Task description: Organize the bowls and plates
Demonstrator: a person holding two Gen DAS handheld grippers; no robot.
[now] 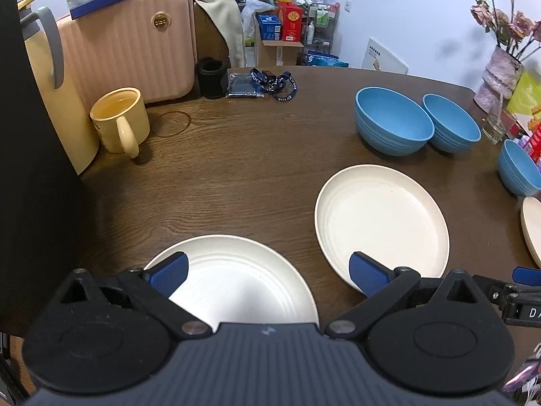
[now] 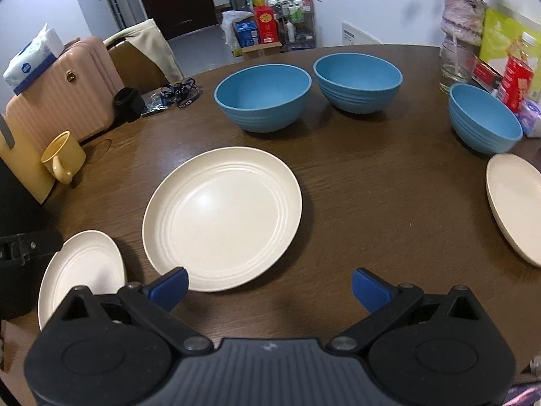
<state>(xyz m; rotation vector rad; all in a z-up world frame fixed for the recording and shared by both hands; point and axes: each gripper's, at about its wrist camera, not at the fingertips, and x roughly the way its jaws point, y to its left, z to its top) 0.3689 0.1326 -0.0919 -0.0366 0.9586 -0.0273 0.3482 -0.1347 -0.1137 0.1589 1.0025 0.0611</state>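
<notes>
Plainly, three cream plates [image 2: 223, 216] and three blue bowls [image 2: 263, 96] are spread on the table [image 2: 372, 203]. Both the left gripper [image 1: 268, 275] and right gripper [image 2: 268, 287] are held agape, empty. Only the right view shows all three bowls whole.

three bowls [image 2: 263, 96] behind three plates [image 2: 221, 216] on table [image 2: 372, 203]

Near edge of my left plate [image 1: 236, 277] hidden under my gripper body. Right plate [image 2: 517, 203] and third bowl [image 1: 519, 169] cut off by frame edges. Lanyard [image 1: 274, 83] print mostly unreadable.
</notes>
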